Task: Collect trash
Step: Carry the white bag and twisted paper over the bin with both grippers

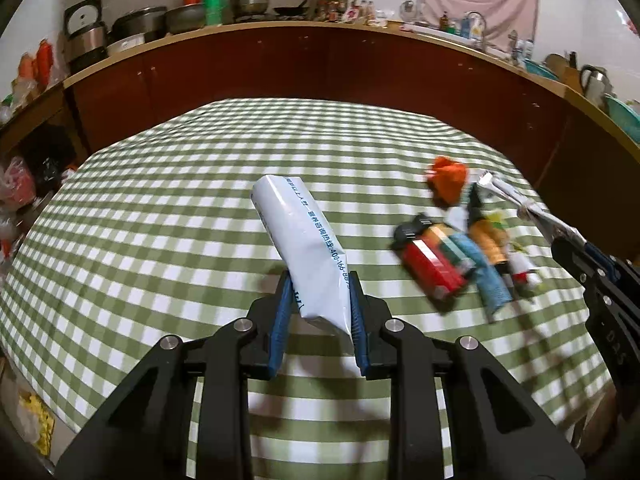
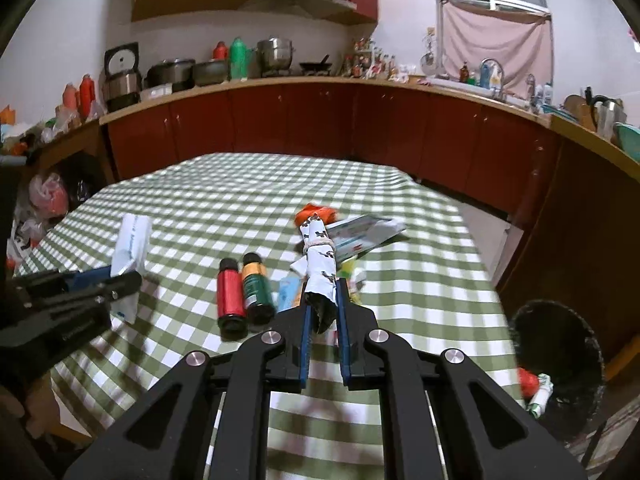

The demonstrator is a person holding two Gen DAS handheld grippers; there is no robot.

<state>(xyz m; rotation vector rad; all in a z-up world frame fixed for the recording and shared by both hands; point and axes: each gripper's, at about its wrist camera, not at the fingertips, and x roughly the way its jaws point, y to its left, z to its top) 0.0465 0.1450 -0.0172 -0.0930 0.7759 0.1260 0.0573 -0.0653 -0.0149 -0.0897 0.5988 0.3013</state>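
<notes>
A white packet (image 1: 304, 252) at the middle of the left wrist view carries a line of blue print down its side. Most of it is Chinese characters too small to make out, followed by the digits "400-166-8", where the line runs out of sight. At the right edge, a black gripper body (image 1: 612, 320) bears faint raised letters, "DAS".

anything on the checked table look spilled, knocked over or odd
Nothing spilled. The red cylindrical bottle with black ends and the green and orange one lie on their sides on the green checked tablecloth, beside a loose heap of crumpled wrappers.
</notes>
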